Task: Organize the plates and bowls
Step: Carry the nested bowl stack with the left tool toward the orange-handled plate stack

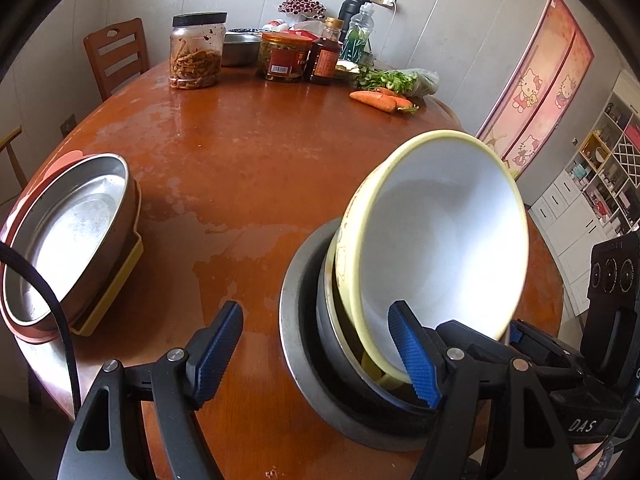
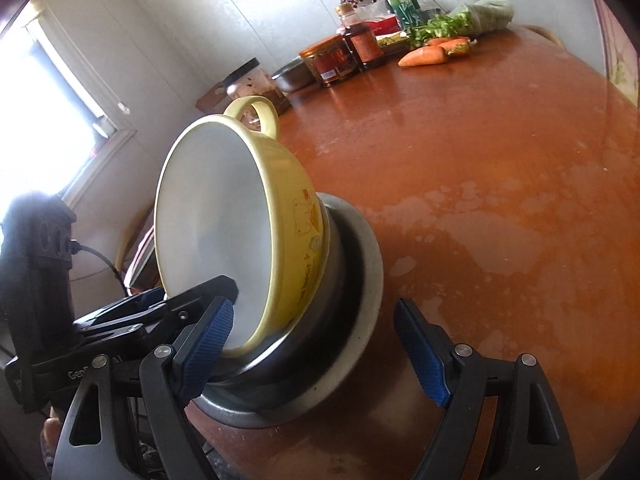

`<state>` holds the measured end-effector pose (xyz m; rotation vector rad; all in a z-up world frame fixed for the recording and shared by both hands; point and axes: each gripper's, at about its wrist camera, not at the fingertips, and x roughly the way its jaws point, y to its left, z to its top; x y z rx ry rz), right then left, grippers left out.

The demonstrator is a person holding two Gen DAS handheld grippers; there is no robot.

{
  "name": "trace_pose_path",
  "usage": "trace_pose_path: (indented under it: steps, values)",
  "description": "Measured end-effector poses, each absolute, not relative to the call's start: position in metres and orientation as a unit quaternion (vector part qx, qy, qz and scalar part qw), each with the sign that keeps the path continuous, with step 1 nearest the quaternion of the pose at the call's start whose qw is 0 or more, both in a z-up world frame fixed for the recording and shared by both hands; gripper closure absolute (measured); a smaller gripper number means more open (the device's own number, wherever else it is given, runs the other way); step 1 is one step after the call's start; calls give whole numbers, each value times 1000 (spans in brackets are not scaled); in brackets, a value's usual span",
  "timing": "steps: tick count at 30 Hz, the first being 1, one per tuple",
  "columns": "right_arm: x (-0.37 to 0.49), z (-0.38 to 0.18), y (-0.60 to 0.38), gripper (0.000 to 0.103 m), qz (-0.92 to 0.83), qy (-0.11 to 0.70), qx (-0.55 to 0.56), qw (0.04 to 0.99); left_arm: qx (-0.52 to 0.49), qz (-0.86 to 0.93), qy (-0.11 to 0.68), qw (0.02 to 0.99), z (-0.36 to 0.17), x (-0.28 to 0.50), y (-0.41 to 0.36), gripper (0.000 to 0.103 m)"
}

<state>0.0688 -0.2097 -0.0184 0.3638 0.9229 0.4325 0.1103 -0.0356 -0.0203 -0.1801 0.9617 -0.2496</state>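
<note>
Lower right of my left view: yellow bowl point(image 1: 440, 248) tilted inside the steel bowl point(image 1: 304, 344) on the counter point(image 1: 248, 168). My left tool point(image 1: 320, 354) and right tool point(image 2: 316, 352) both stand apart, gripping nothing.

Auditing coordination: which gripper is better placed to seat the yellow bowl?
Probably the right gripper: the yellow bowl's lower rim and steel bowl sit between its open fingers; the left gripper's gap mostly frames table.
</note>
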Motion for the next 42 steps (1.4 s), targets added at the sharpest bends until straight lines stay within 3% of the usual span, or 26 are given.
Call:
trace_pose_path:
  steps: [3, 9, 12, 42]
  values:
    - [69, -19, -210, 19, 213, 434, 178, 857, -104, -129, 465, 869, -24, 112, -34, 32]
    - [62, -11, -205, 31, 221, 412, 153, 871, -116, -148, 468, 863, -24, 112, -39, 46]
    - [61, -11, -205, 33, 221, 411, 152, 871, -111, -144, 466, 866, -23, 110, -42, 48]
    - [50, -2, -205, 36, 222, 403, 150, 875, -98, -120, 450, 879, -8, 97, -44, 50]
